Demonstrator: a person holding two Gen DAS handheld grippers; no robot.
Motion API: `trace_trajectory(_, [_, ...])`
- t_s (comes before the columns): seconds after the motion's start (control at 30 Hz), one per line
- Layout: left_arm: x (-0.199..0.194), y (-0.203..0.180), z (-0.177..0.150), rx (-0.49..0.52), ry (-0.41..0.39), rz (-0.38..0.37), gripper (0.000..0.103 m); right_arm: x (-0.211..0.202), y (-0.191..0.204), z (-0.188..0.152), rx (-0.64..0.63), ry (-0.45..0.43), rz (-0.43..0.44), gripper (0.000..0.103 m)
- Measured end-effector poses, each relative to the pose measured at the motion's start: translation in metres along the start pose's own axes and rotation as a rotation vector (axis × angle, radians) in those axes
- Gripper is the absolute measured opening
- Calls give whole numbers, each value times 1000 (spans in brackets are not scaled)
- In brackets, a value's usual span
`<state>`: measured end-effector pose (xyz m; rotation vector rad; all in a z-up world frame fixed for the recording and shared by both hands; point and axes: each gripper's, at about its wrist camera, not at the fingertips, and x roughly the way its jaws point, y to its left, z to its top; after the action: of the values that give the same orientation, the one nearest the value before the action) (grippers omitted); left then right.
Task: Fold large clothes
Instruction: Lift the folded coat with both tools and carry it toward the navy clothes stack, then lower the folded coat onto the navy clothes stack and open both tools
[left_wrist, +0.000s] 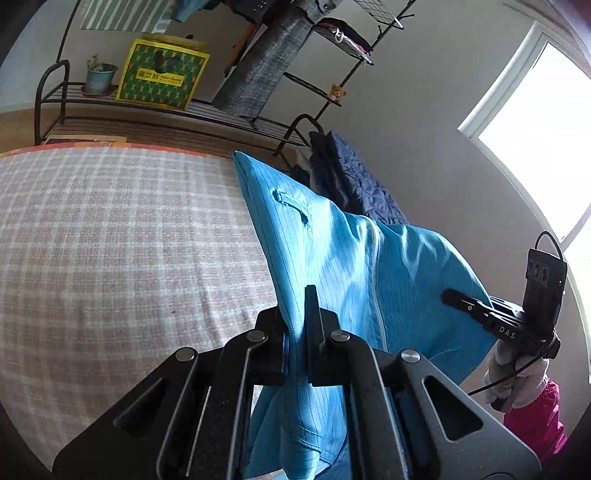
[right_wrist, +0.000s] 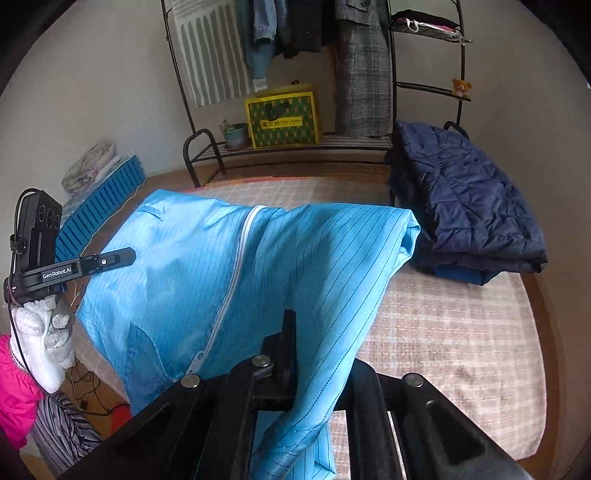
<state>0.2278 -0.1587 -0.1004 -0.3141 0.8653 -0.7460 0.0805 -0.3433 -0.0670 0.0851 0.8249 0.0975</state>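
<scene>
Blue garment held raised above checked bed, stretched between both grippers: left gripper and right gripper each pinch a fabric edge. Navy jacket lies beyond.

- Blue garment: lower part cut off by the bottom edge in both wrist views.
- Left tool: one finger hidden behind the cloth.
- Right tool: right finger covered by the fabric.
- Bed: left side hidden under the garment.
- Yellow box: lettering too small to read.
- Hanging clothes: tops cut off.
</scene>
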Motion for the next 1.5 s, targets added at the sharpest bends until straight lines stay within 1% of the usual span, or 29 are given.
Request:
trace_trajectory(0.17, [29, -61, 31, 53, -3, -41, 3, -44, -44, 15, 26, -59, -67, 3])
trace_trajectory(0.33, [71, -119, 69, 98, -12, -87, 3, -69, -93, 48, 55, -118, -137, 3])
trace_trajectory(0.43, [107, -142, 99, 141, -12, -116, 3, -68, -126, 74, 72, -139, -183, 3])
trace_trajectory(0.5, [135, -150, 121, 164, -11, -130, 3, -61, -148, 94, 85, -147, -214, 3])
trace_trajectory(0.6, [177, -152, 158, 174, -13, -150, 3, -43, -183, 128, 90, -155, -256, 3])
trace_trajectory(0.7, [218, -147, 193, 176, -33, -154, 3, -21, -217, 165, 93, -165, -290, 3])
trace_trajectory(0.8, [256, -145, 225, 197, -62, -134, 3, 10, -246, 199, 89, -175, -326, 3])
trace_trajectory(0.9, [292, -140, 246, 208, -77, -117, 3, 45, -268, 224, 77, -171, -356, 3])
trace_trajectory(1.03, [338, -124, 254, 206, -68, -78, 3, 90, -293, 240, 85, -160, -357, 3])
trace_trajectory(1.13, [364, -109, 254, 174, -58, -44, 3, 123, -305, 241, 83, -142, -356, 3])
trace_trajectory(1.23, [380, -95, 249, 174, -60, 21, 4, 151, -320, 236, 94, -116, -388, 4])
trace_trajectory(1.27, [386, -93, 248, 183, -54, 54, 5, 159, -327, 233, 107, -104, -399, 8])
trace_trajectory(1.3, [392, -90, 247, 190, -42, 75, 9, 166, -335, 230, 130, -85, -429, 11])
trace_trajectory(1.33, [396, -89, 246, 200, -30, 104, 16, 171, -343, 226, 155, -70, -465, 25])
trace_trajectory(1.37, [398, -88, 244, 210, -28, 134, 21, 174, -349, 222, 171, -64, -511, 39])
trace_trajectory(1.4, [399, -89, 243, 223, -29, 163, 37, 175, -354, 218, 185, -61, -553, 45])
trace_trajectory(1.43, [397, -89, 243, 228, -41, 191, 51, 176, -358, 215, 196, -51, -586, 48])
trace_trajectory(1.47, [393, -88, 242, 221, -61, 209, 54, 177, -362, 211, 200, -31, -610, 48])
trace_trajectory(1.5, [389, -87, 243, 209, -73, 214, 55, 177, -365, 209, 204, -12, -637, 48])
